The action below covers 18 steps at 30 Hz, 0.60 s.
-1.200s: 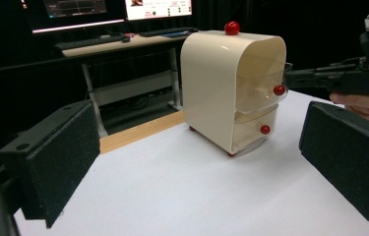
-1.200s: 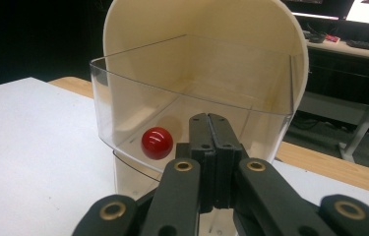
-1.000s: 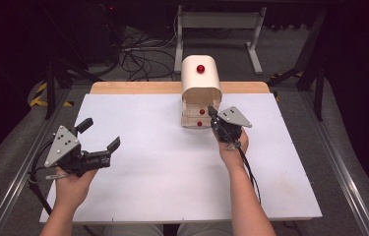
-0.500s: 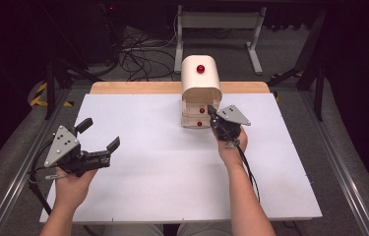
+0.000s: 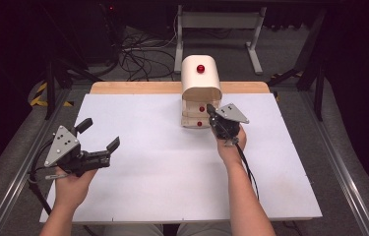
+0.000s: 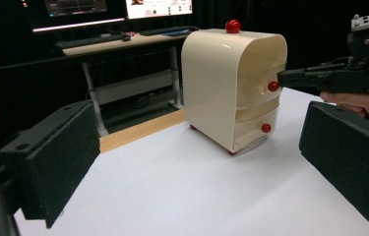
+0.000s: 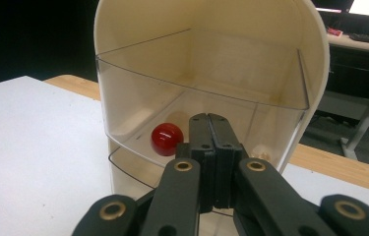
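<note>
High view: cream, red-knobbed drawer box [image 5: 200,86]

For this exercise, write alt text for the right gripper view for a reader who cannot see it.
The shut right gripper points at a clear drawer in a cream drawer cabinet, just beside the drawer's red knob. The cabinet stands on a white table.

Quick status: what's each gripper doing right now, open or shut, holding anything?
Left gripper: open, holding nothing, over the table.
Right gripper: shut, nothing between its jaws, tips beside the upper red knob of the drawer unit.
</note>
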Motion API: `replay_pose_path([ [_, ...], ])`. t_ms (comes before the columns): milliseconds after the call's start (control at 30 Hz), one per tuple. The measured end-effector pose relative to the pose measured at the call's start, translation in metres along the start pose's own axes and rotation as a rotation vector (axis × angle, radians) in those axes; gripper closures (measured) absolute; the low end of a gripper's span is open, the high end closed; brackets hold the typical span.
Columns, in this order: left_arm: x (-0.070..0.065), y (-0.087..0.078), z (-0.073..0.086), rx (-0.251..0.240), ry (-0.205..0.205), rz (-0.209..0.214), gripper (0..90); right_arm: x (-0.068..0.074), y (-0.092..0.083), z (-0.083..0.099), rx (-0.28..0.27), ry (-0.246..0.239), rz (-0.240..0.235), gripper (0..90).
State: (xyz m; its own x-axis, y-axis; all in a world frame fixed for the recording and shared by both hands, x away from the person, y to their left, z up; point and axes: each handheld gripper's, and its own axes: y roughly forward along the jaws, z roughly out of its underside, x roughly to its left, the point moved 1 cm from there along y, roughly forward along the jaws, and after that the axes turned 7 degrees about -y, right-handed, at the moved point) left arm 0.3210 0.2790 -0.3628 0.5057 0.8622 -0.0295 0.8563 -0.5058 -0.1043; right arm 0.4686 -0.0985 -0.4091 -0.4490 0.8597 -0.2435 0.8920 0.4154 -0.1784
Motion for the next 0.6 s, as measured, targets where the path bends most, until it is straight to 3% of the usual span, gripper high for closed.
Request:
replay_pose_path([
  [600,0.0009,-0.0008,0.0011,0.002,-0.001,0.000,2.6,0.0010,-0.0086,0.0020,-0.012,0.014,-0.005,89.1],
])
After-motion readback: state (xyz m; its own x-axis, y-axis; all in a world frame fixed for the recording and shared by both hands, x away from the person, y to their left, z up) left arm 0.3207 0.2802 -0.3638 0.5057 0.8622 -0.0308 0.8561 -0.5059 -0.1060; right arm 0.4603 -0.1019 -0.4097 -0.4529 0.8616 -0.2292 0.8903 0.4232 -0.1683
